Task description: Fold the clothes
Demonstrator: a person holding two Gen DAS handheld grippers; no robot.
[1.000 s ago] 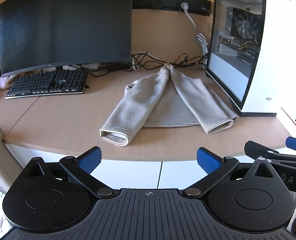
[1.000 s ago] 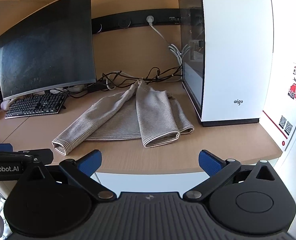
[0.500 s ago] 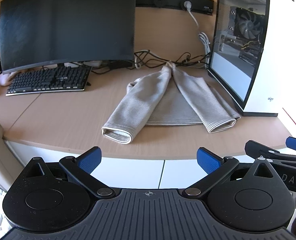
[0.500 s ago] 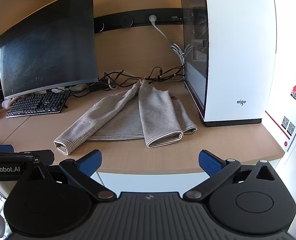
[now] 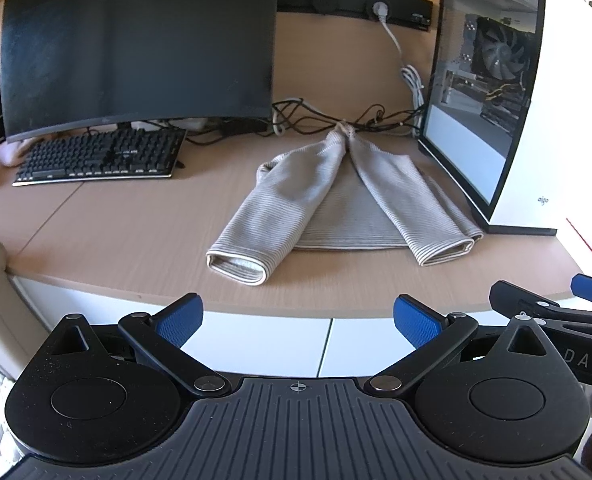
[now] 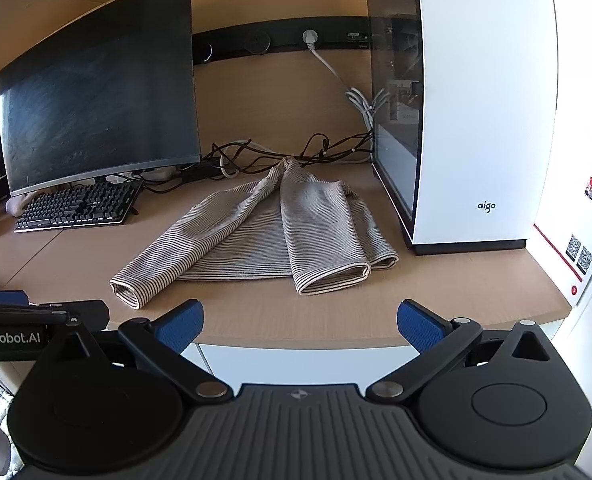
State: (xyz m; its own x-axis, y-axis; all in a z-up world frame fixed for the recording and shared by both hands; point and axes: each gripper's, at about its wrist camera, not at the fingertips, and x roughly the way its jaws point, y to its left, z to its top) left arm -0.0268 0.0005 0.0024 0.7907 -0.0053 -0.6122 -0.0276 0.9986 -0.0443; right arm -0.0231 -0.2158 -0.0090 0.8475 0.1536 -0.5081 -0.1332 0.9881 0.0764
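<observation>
Both tongs (image 5: 298,318) (image 6: 300,322) agape, seemingly level, short of sweater (image 5: 336,204).

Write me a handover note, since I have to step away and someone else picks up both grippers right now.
Left gripper: open, holding nothing, short of the desk's front edge.
Right gripper: open, holding nothing, also short of the desk.
Striped sweater: lies flat on the desk between the keyboard and the white PC case. Both sleeves are already folded in over the body, cuffs pointing toward you, the left cuff past the hem.
Done: sleeves in.
Left: fold the body, probably hem up toward the collar, and tidy the stack. Cables sit right behind the collar, so mind them.
</observation>
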